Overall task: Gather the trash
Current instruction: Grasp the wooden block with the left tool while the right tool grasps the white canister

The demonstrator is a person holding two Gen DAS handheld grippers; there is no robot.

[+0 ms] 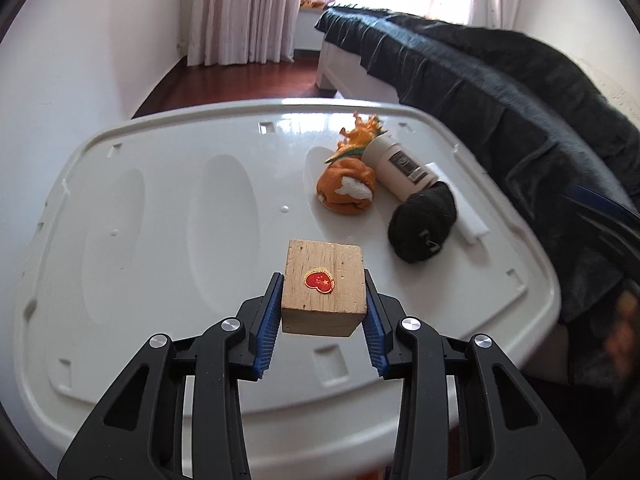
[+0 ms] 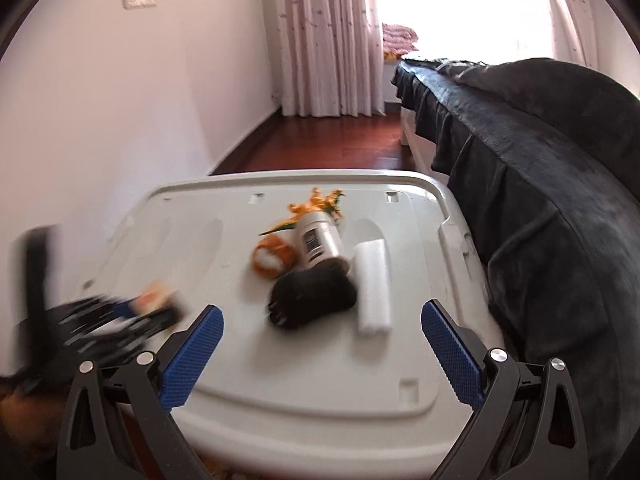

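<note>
left gripper (image 1: 324, 304): fingers clamped on the wooden block (image 1: 325, 286), 1 blue pad on each side face; block looks lifted just clear of the surface.
right gripper (image 2: 322, 350): fingers wide apart, nothing between them, hovering over the near edge of the lid.
surface: white plastic lid (image 1: 160, 200) of a storage bin serves as the desk; bed with dark blanket (image 1: 500, 92) just beside it on the right.
wooden block detail: red heart sticker on the top face; in the right wrist view it is only a blur at far left, inside the other gripper.
left on lid: orange sock roll (image 1: 347, 191), orange-green toy figure (image 1: 362, 136), white bottle (image 1: 400, 166) lying on its side, black sock roll (image 1: 423, 224), white folded piece (image 2: 374, 282); all clustered at the far right, touching or just beside each other.
trash container: not visible in either view, cannot tell where the block goes.
progress: early, judged; 1 item in hand, 5 on the lid, none seen deposited.
next, judged: carry the block to the bin; right gripper is free for the black sock roll or white folded piece, both nearest to it.
</note>
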